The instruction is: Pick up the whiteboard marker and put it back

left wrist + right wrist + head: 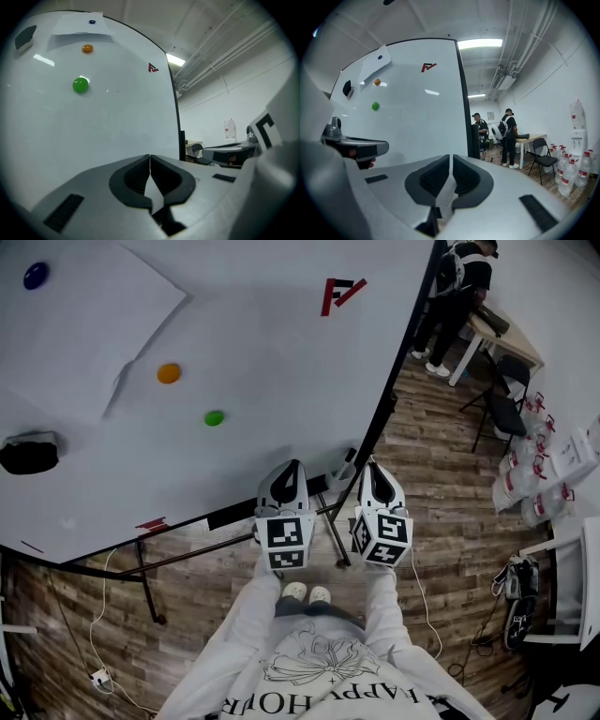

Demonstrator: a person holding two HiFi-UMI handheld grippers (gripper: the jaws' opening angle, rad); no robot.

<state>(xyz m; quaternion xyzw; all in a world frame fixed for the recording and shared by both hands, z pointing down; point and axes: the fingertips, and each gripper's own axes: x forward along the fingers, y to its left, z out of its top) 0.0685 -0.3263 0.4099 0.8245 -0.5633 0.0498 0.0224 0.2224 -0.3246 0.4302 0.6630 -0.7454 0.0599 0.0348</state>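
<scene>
I see no whiteboard marker that I can make out for sure. A small pale object [343, 468] lies at the whiteboard's [262, 343] lower right edge, too small to identify. My left gripper [289, 468] [150, 157] points at the board's lower edge, jaws together and empty. Beside it, my right gripper [376, 471] [451, 157] points past the board's right edge, its jaws closed to a thin slit with nothing between them. The left gripper's body [351, 146] shows in the right gripper view.
On the board are a blue magnet [36, 276], an orange magnet [169, 373], a green magnet [215, 417], a black eraser [28, 454] and a sheet of paper [84, 324]. The board's stand legs [145, 577] are on the wooden floor. People [459, 282], a chair [502, 395] and water bottles [539, 465] are at the right.
</scene>
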